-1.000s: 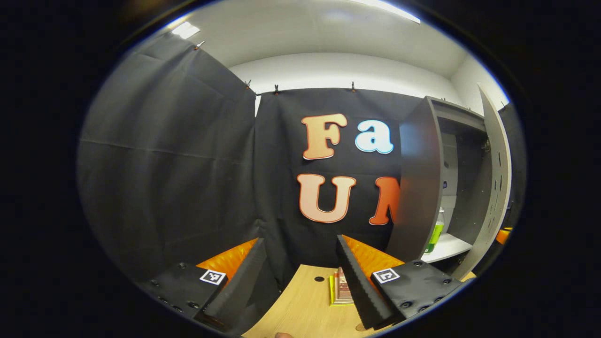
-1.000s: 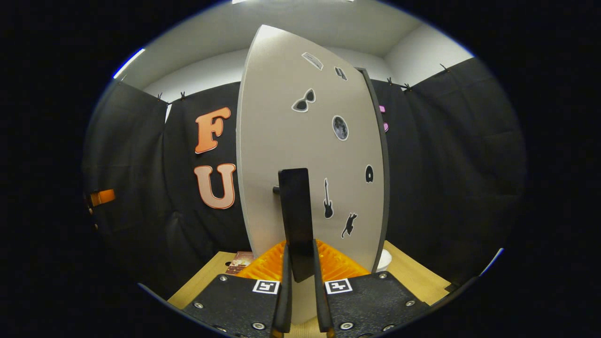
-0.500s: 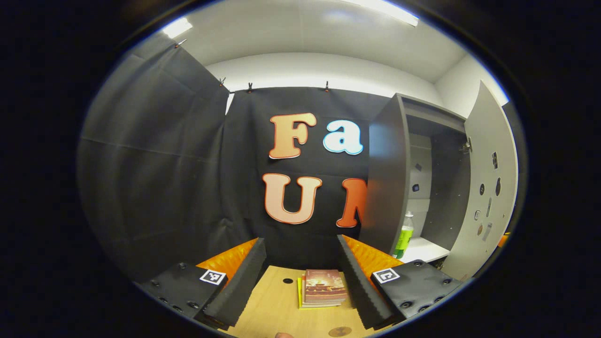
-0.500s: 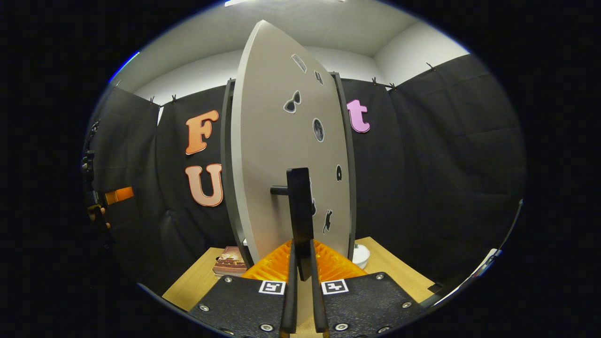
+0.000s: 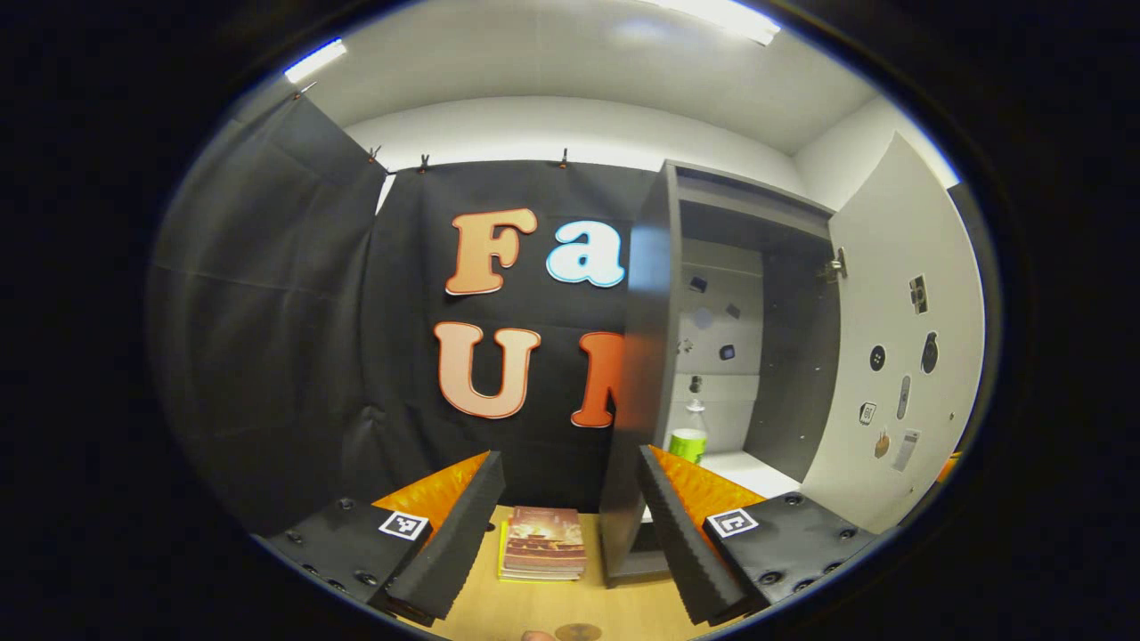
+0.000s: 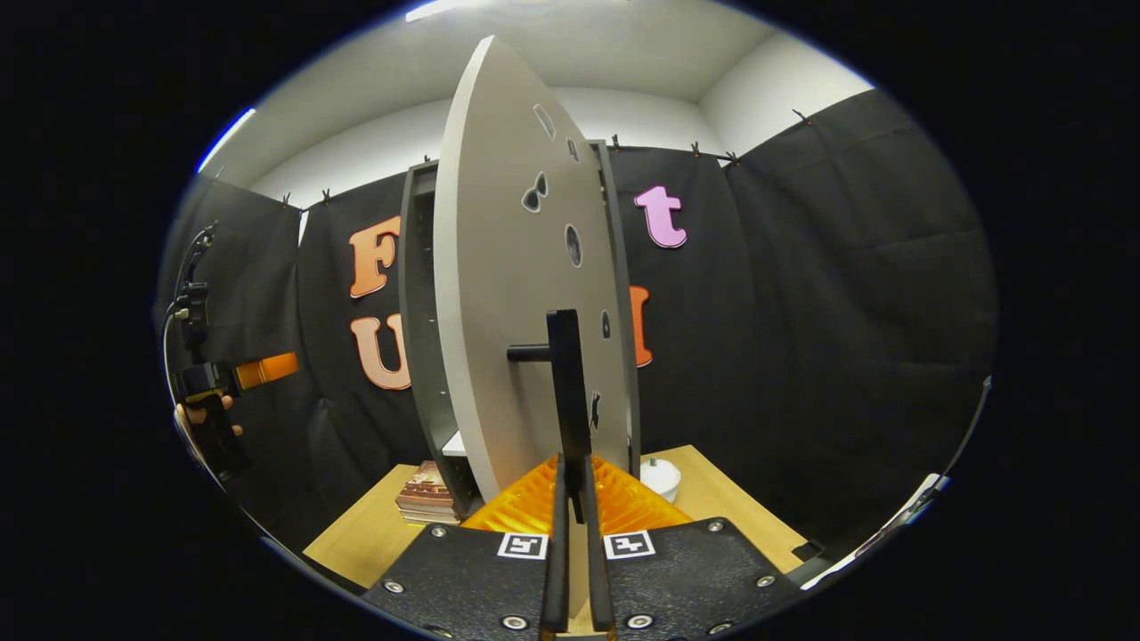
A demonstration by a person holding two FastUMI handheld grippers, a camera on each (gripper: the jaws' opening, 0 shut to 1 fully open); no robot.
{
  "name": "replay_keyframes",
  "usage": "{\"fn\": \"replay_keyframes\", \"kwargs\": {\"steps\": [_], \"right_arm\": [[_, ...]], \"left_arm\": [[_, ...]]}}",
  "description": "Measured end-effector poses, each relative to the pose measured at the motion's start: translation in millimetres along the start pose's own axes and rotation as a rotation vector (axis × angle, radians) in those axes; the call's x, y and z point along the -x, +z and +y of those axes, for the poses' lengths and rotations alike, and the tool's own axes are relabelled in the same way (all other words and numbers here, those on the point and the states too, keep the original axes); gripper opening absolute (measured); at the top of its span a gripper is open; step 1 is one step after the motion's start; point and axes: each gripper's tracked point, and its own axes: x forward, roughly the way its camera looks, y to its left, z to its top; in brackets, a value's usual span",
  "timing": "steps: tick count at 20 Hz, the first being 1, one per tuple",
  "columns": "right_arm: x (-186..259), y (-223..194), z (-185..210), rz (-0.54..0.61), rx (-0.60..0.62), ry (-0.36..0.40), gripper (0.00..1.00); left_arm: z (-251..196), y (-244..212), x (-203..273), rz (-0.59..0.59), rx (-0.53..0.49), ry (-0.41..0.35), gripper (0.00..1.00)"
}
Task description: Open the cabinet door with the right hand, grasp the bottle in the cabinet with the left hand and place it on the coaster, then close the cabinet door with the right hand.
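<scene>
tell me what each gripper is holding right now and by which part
The right gripper is shut on the cabinet door's handle, pinching the lower end of the upright black bar. The left gripper is open and holds nothing; the bottle stands in the cabinet.

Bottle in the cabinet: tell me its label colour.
Bright green on the bottle, best in the left gripper view.

right gripper (image 6: 574, 534) | fingers clamp handle (image 6: 568, 392) | cabinet door (image 6: 508, 294) ajar

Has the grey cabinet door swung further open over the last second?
Yes. The grey cabinet door has swung further from the dark cabinet frame, pulled by the right claw shut on its black handle.
</scene>
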Motion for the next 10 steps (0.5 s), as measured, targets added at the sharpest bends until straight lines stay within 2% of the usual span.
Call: {"fn": "replay_keyframes", "kwargs": {"steps": [5, 7, 10], "right_arm": [[4.2, -2.6, -29.8, 0.009, -0.007, -0.003, 0.08], [2.9, 0.6, -46.7, -0.001, 0.003, -0.019, 0.08], [2.1, 3.5, -82.6, -0.007, 0.005, -0.06, 0.08]], "left_arm": [[-62.2, -8.1, -12.9, 0.005, -0.024, -0.012, 0.96], [-83.5, -10.0, -21.0, 0.003, -0.038, -0.013, 0.98], [-108.8, -16.7, -42.7, -0.001, -0.048, -0.016, 0.96]]}}
